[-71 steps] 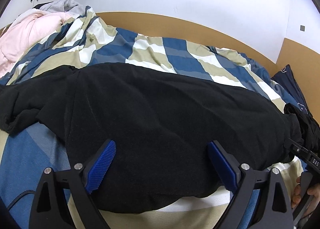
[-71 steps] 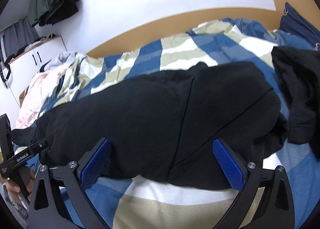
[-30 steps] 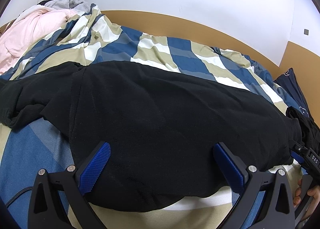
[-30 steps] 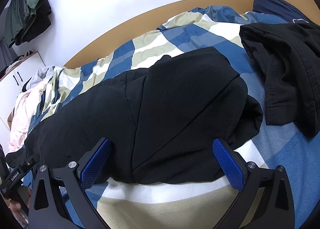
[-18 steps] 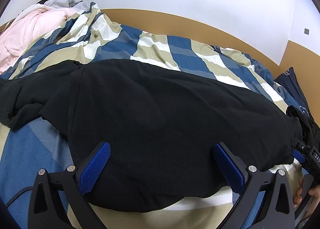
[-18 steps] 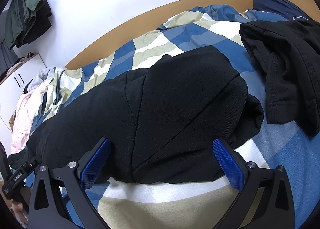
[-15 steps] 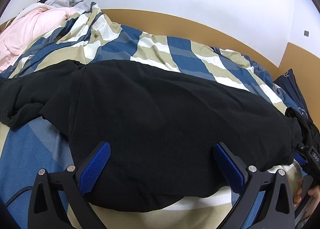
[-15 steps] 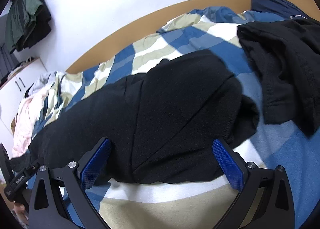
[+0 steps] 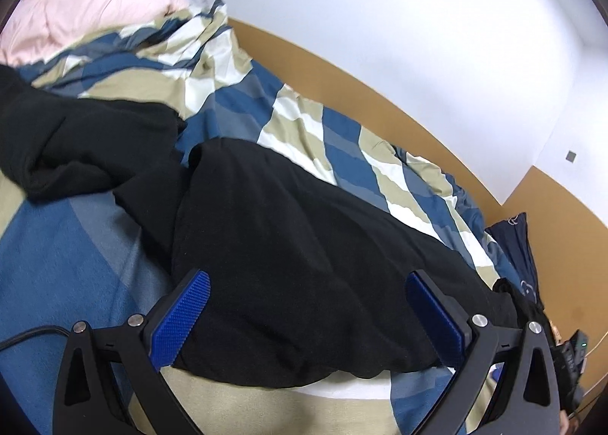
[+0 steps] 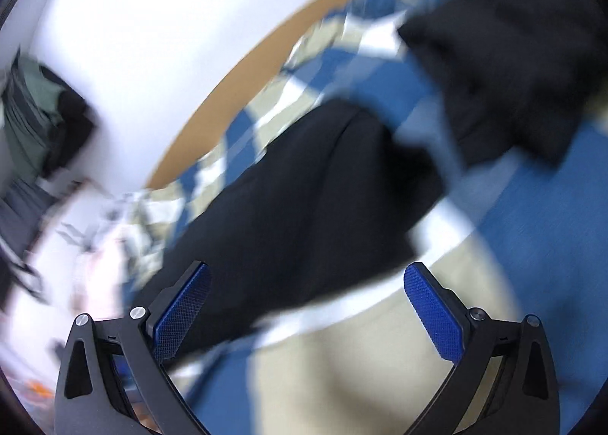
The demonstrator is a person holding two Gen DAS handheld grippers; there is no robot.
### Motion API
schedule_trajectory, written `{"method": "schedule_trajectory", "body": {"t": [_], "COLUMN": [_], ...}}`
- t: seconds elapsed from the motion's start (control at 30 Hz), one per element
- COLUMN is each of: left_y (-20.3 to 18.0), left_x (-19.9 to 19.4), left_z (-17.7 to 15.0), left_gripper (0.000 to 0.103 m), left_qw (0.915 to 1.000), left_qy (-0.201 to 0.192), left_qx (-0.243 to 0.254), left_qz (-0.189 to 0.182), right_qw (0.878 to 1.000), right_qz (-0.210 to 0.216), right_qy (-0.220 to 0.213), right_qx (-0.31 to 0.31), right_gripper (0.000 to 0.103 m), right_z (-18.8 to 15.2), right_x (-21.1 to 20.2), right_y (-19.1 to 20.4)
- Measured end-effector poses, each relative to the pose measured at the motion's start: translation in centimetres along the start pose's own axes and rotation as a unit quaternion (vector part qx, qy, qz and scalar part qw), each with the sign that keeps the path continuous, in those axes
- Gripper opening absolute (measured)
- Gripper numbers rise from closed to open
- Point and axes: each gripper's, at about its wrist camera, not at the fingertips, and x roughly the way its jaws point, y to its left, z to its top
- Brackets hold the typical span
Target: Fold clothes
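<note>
Both grippers are spread wide and holding nothing. Left gripper hangs over the near hem of the black garment, blue pads on either side of it, and I can't tell if they brush the cloth. That garment lies flat across the checked bedcover, near its front edge, with one sleeve bunched off to the left. Right gripper view is badly smeared; the same black shape shows, plus a second dark garment further right. No readable writing anywhere. Far back, a pink bundle sits by the wooden bed surround.
</note>
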Motion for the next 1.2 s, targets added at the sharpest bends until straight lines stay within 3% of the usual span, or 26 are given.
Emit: {"method": "schedule_trajectory", "body": {"t": [0.17,0.23,0.37,0.5,0.77,0.8,0.9,0.93,1.03,1.13,1.2], "left_y": [0.7,0.7,0.7,0.6,1.3,1.4,2.0,2.3,3.3,4.2,4.8], "left_x": [-0.1,-0.1,0.0,0.0,-0.2,-0.1,-0.3,-0.4,-0.8,-1.8,-2.3], "left_z": [0.1,0.1,0.1,0.2,0.9,1.0,1.3,1.4,1.6,1.9,2.0], "left_gripper": [0.103,0.103,0.103,0.103,0.103,0.103,0.103,0.103,0.103,0.103,0.103], "left_qw": [0.9998,0.9998,0.9999,0.9998,0.9997,0.9996,0.9994,0.9993,0.9985,0.9976,0.9971], "left_qy": [-0.001,0.0,0.002,-0.001,-0.012,-0.01,-0.015,-0.017,-0.022,-0.038,-0.044], "left_qx": [-0.016,-0.017,-0.013,-0.011,-0.014,-0.017,-0.029,-0.033,-0.05,-0.059,-0.061], "left_qz": [-0.01,-0.011,-0.01,-0.014,-0.016,-0.019,-0.011,-0.009,-0.007,-0.005,0.0], "right_qw": [0.999,0.999,0.997,0.997,0.995,0.996,0.997,0.997,0.997,0.99,0.978], "right_qz": [0.001,-0.007,-0.031,-0.052,-0.054,-0.057,-0.066,-0.065,-0.066,-0.083,-0.102], "right_qy": [0.04,0.044,0.019,-0.001,-0.02,-0.023,-0.026,-0.029,-0.048,-0.073,-0.085], "right_qx": [-0.001,0.026,0.072,0.064,0.078,0.071,0.039,0.029,-0.008,-0.089,-0.159], "right_gripper": [0.103,0.103,0.103,0.103,0.103,0.099,0.057,0.05,0.031,0.017,0.015], "right_z": [-0.1,0.3,1.6,2.9,5.4,5.5,5.7,5.9,6.5,6.9,6.7], "right_x": [4.0,5.6,7.0,8.0,11.1,11.3,11.6,11.5,10.7,9.6,9.2], "right_y": [1.8,1.5,0.6,1.6,1.4,1.7,2.8,3.2,4.9,8.4,11.6]}}
